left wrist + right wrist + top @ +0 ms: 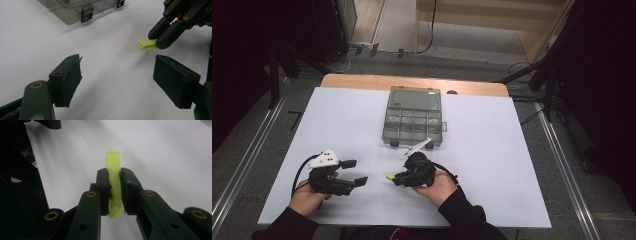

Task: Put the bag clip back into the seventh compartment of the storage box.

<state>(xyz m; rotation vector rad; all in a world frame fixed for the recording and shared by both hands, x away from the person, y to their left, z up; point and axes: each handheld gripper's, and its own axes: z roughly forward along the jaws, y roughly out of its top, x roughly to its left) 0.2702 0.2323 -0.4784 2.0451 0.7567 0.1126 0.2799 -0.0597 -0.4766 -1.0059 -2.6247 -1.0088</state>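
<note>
The yellow-green clip [114,182] is a flat, slim piece clamped edge-on between the pads of the right gripper [114,192]; in the right gripper view its long axis runs from 6 to 12 o'clock, with the rounded end sticking out past the jaws toward 12. In the high view the clip [390,177] points toward 9 o'clock, just above the white table cover [492,165], near the middle of the front edge. The right hand [437,186] holds its gripper [398,178] level, aimed at 9 o'clock toward the left gripper [354,172], which the left hand [307,197] keeps pointing toward 3 o'clock, its jaws spread wide with nothing between them. The two sets of jaws face each other, near but apart. At 12 o'clock from the grippers sits a clear compartment box [413,120], lid raised; its contents cannot be made out.
</note>
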